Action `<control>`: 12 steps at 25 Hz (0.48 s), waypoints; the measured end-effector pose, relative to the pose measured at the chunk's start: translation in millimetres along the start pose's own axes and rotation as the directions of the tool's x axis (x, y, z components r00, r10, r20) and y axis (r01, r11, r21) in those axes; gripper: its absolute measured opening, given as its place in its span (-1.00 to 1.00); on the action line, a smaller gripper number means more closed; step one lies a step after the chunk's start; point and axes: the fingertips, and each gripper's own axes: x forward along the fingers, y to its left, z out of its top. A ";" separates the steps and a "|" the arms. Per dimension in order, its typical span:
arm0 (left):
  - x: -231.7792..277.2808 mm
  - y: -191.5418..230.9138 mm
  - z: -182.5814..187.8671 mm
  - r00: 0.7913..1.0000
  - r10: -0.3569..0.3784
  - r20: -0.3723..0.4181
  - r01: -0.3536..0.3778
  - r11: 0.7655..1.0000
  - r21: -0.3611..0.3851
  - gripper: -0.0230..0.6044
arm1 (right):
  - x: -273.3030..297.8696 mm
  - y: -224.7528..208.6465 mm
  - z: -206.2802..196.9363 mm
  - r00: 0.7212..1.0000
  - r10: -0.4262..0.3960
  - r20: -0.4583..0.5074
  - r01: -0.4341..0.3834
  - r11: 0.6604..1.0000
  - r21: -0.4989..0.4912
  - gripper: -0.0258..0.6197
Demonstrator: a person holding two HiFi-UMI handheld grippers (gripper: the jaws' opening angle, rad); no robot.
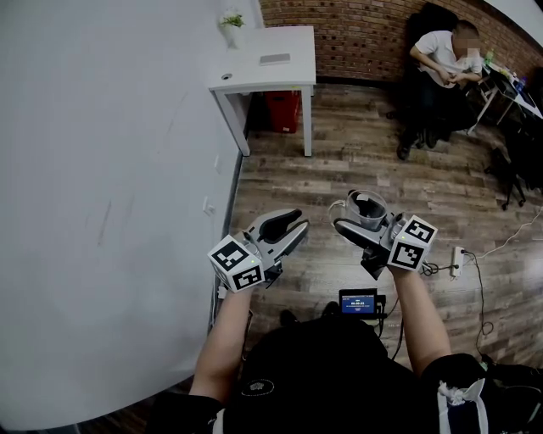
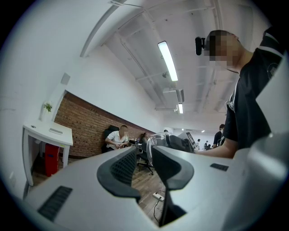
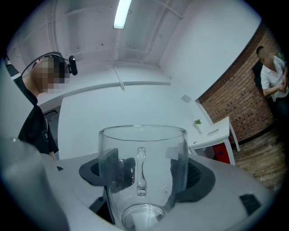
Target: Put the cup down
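A clear glass cup [image 1: 367,208] with a handle is held upright in the air over the wooden floor, and my right gripper [image 1: 356,219] is shut on it. In the right gripper view the cup [image 3: 142,171] fills the middle, its handle facing the camera, with a dark pad pressed against each side of its wall. My left gripper [image 1: 295,225] hovers level with it to the left, by the edge of the big white table [image 1: 102,169]. Its jaws stand a little apart with nothing between them. In the left gripper view the cup [image 2: 156,139] shows beyond my left gripper [image 2: 145,155].
A small white desk [image 1: 267,63] with a potted plant [image 1: 231,24] stands against the brick wall, a red bin [image 1: 282,110] under it. A seated person [image 1: 441,59] is at the back right. A power strip [image 1: 456,258] and cables lie on the floor.
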 end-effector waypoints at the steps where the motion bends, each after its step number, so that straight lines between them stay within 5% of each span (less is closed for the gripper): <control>1: 1.8 0.1 -0.4 1.000 0.000 -0.001 0.000 1.000 0.002 -0.56 | -1.4 -1.1 0.4 1.000 0.000 0.001 0.000 1.000 0.001 0.37; 12: 46.2 13.7 -6.6 0.999 0.037 -0.010 -0.037 0.999 0.020 -0.56 | -26.1 -48.5 10.8 1.000 0.000 0.017 0.000 1.000 0.011 0.37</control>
